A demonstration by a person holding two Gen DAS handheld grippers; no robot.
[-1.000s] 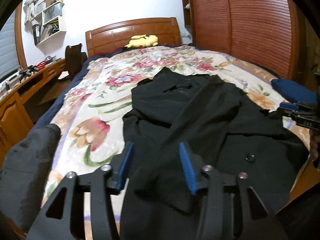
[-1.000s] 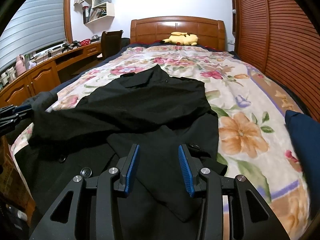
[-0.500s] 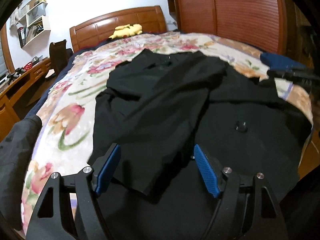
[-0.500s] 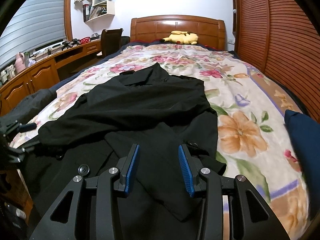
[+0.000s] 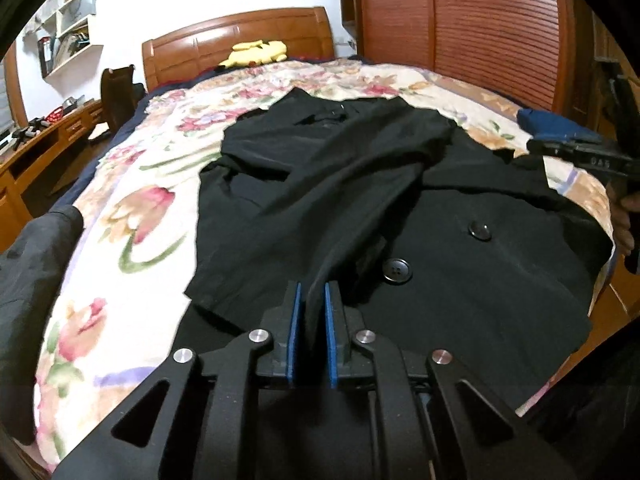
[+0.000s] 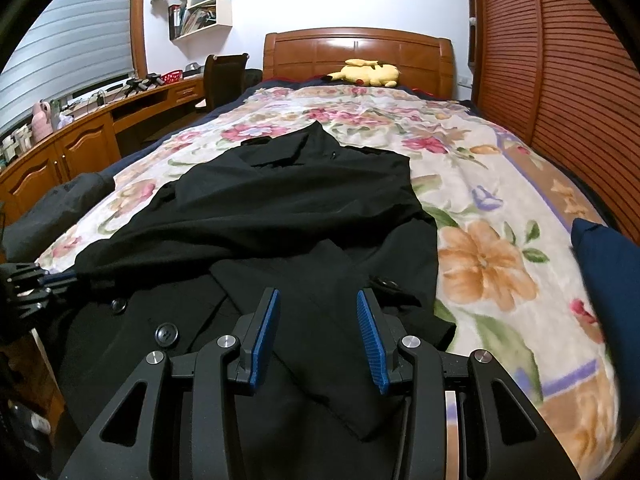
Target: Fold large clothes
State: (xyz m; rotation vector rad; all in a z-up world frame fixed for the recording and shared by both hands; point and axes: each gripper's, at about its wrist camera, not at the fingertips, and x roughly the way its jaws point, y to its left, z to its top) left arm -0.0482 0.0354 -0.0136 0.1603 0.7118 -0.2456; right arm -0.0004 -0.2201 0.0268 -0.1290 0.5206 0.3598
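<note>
pinching black coat [image 5: 460, 280] sleeve, l gripper [image 5: 311, 304]

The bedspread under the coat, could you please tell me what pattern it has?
The bedspread is cream with large pink and orange flowers and green leaves; the right wrist view shows it best.

**Readable text: almost none**

Only markings I can find: small pale characters on the side of the right gripper [image 5: 600, 159], seen at the right edge of the left wrist view. They look like "0A5" or "OAS", too blurred to confirm. The books and box on the wall shelf [image 6: 202, 12] in the right wrist view show no legible lettering. Nothing readable on the black coat [image 6: 288, 208] or its buttons.
</note>
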